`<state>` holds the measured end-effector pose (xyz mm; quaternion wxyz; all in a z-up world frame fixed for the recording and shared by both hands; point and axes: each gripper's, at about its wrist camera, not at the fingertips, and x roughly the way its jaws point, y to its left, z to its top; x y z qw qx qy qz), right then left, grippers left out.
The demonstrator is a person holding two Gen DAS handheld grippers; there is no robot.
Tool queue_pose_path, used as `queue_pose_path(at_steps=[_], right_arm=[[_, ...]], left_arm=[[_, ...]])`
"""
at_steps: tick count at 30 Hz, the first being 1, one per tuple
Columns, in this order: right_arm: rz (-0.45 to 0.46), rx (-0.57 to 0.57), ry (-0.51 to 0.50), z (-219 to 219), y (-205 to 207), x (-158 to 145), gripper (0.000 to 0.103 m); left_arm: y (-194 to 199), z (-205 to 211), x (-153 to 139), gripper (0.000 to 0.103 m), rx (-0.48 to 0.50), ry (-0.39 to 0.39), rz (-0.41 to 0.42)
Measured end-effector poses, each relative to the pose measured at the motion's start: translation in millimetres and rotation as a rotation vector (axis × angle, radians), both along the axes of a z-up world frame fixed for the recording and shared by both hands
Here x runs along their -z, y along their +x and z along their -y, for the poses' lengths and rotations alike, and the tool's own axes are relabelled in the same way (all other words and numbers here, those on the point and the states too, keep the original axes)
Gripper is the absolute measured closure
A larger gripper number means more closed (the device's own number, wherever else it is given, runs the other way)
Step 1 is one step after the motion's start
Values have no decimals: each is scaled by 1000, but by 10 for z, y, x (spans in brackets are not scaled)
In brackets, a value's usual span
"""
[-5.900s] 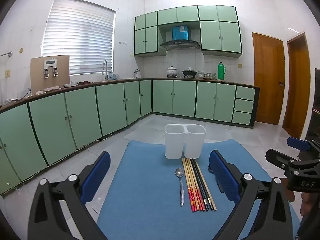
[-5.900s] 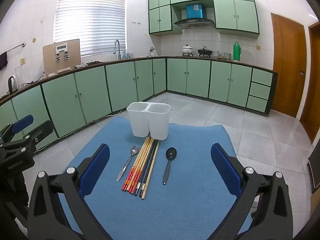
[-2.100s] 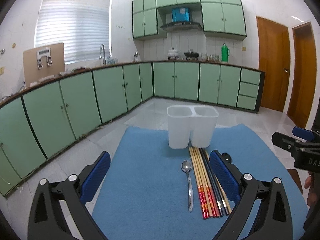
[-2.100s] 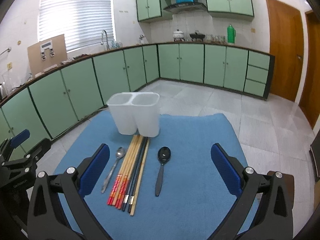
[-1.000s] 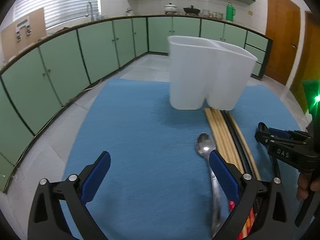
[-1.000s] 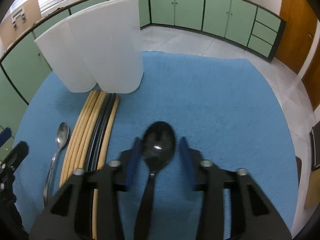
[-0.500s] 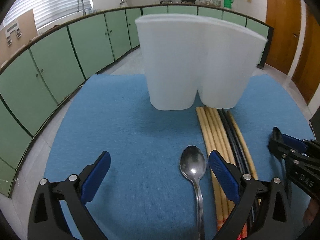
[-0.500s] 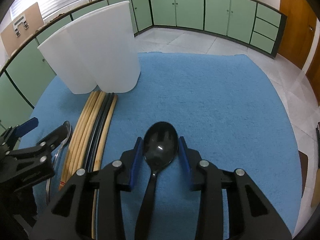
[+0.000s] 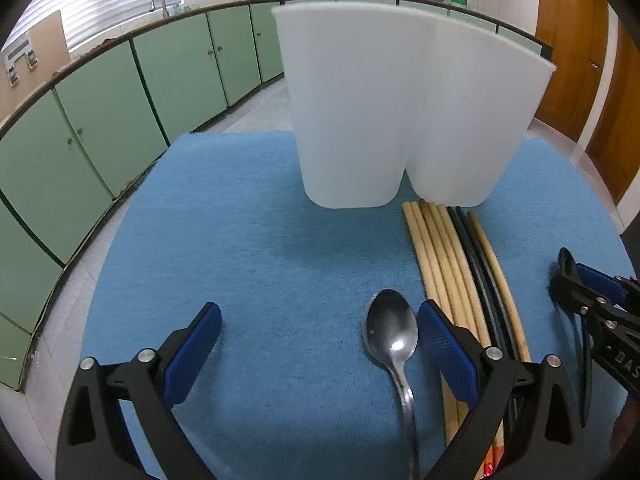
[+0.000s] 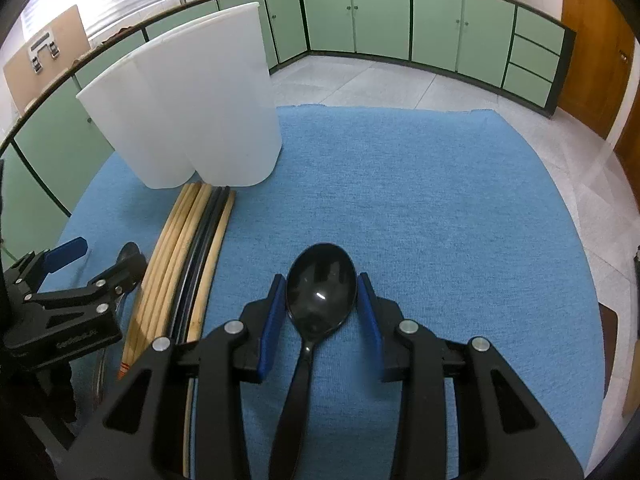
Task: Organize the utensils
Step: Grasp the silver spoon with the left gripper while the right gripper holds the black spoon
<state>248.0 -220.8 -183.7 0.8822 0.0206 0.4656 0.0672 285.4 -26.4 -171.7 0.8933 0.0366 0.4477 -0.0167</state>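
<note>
A white two-compartment holder stands on a blue mat. Several wooden and black chopsticks lie side by side in front of it. A metal spoon lies left of them, between my left gripper's open jaws, close to the right finger. My right gripper is shut on the bowl of a black spoon, low over the mat. The right gripper also shows in the left wrist view, and the left gripper in the right wrist view.
Green kitchen cabinets run along the walls beyond the mat. Wooden doors stand at the far right. Tiled floor lies around the table.
Both grippers have dropped and moved forward toward the mat. My right gripper has closed on the black spoon's bowl. My left gripper now straddles the metal spoon.
</note>
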Motion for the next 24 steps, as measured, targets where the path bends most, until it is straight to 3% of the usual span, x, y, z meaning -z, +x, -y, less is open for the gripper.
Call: queue_pose_path(at_steps=[7, 11, 15, 17, 23, 24], right_arm=[[3, -3, -14, -8, 10, -3, 68], [-2, -12, -21, -34, 35, -2, 68], [-17, -32, -12, -47, 74, -13, 61], [-27, -34, -5, -37, 94, -20, 60], [-73, -44, 4, -14, 192, -49, 57], [-78, -44, -4, -16, 202, -52, 62]], left_arm=[[63, 89, 64, 6, -7, 36, -16], [127, 70, 85, 8, -7, 11, -28], [146, 18, 88, 27, 12, -49, -35], [164, -44, 90, 47, 36, -71, -33], [201, 2, 84, 77, 80, -107, -42], [213, 7, 85, 77, 84, -105, -40]])
